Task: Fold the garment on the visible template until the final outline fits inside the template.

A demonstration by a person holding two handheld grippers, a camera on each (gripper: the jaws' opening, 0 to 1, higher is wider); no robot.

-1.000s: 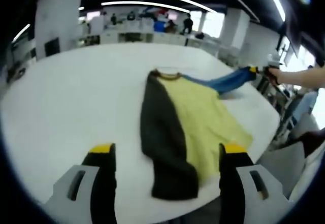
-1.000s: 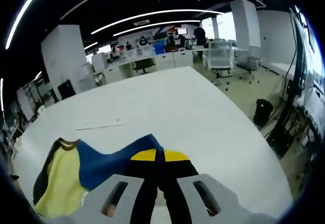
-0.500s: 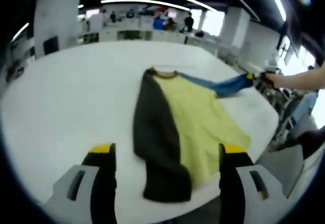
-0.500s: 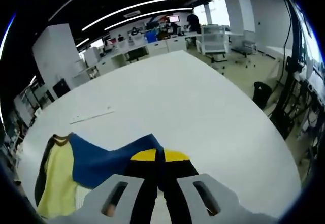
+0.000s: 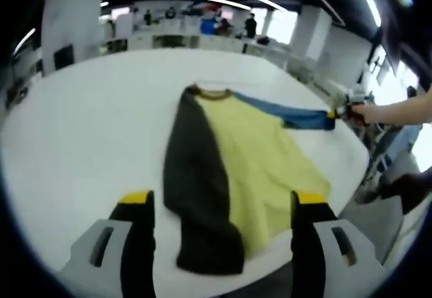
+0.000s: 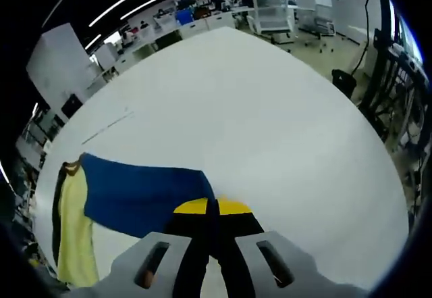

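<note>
- Left gripper view: the garment (image 5: 229, 169) lies flat on the white surface (image 5: 88, 122), collar toward the far side and hem near the closer edge. Its yellow body sits between a dark sleeve (image 5: 196, 190) folded alongside it and a blue sleeve (image 5: 290, 114).
- Over the last second the blue sleeve has gone from a slack, drooping bend to a straight, taut band reaching out to the right hand-held gripper (image 5: 335, 114), which a person's hand (image 5: 378, 112) holds near the surface's edge. I judge this as the sleeve being pulled out flat before it is folded in over the body; the folding itself is not yet done.
- The left hand-held gripper (image 5: 223, 207) hangs above the near hem with its jaws spread wide, holding nothing and not touching the cloth.
- This view gives the whole outline of the garment, which the other cuts off. No template marking can be made out under the cloth here.
- Right gripper view: the right hand-held gripper (image 6: 210, 207) has its jaws pressed together on the end of the blue sleeve (image 6: 142, 193), which spreads away from the tips as a broad, smooth panel.
- The camera has tipped lower toward the surface (image 6: 270, 122) than a second ago, and the sleeve now lies flatter.
- This view shows the pinch itself up close. It also shows a faint thin line (image 6: 108, 126) on the surface beyond the collar; whether it belongs to the template I cannot tell.
</note>
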